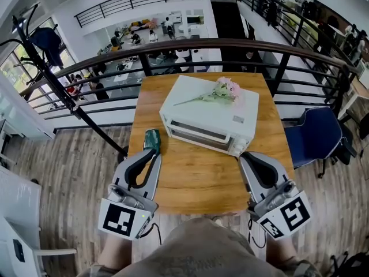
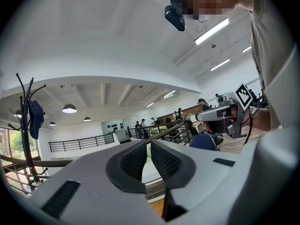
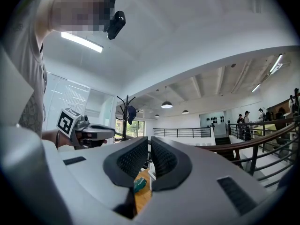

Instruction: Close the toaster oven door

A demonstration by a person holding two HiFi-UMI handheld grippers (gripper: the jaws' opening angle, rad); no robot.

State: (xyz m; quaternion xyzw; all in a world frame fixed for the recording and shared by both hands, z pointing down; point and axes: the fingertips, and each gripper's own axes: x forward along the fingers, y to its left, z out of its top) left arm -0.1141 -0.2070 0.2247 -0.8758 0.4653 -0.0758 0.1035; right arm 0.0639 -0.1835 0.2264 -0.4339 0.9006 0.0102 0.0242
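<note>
A white toaster oven (image 1: 210, 117) stands on the wooden table (image 1: 196, 180), and its glass door (image 1: 199, 133) faces me, up against the front. A pink flower (image 1: 226, 88) lies on its top. My left gripper (image 1: 154, 152) hovers over the table's near left, short of the oven, and its pads (image 2: 136, 161) are almost touching with nothing between them. My right gripper (image 1: 244, 157) hangs near the oven's front right corner, shut and empty. Both grippers tilt upward, so their own views show mostly ceiling. A sliver of the oven (image 3: 152, 174) shows past the right jaws.
A small green object (image 1: 151, 138) lies on the table left of the oven, just beyond my left gripper, and also appears below the right jaws as the green object (image 3: 139, 184). A dark railing (image 1: 230, 45) curves behind the table. A blue chair (image 1: 316, 134) stands to the right.
</note>
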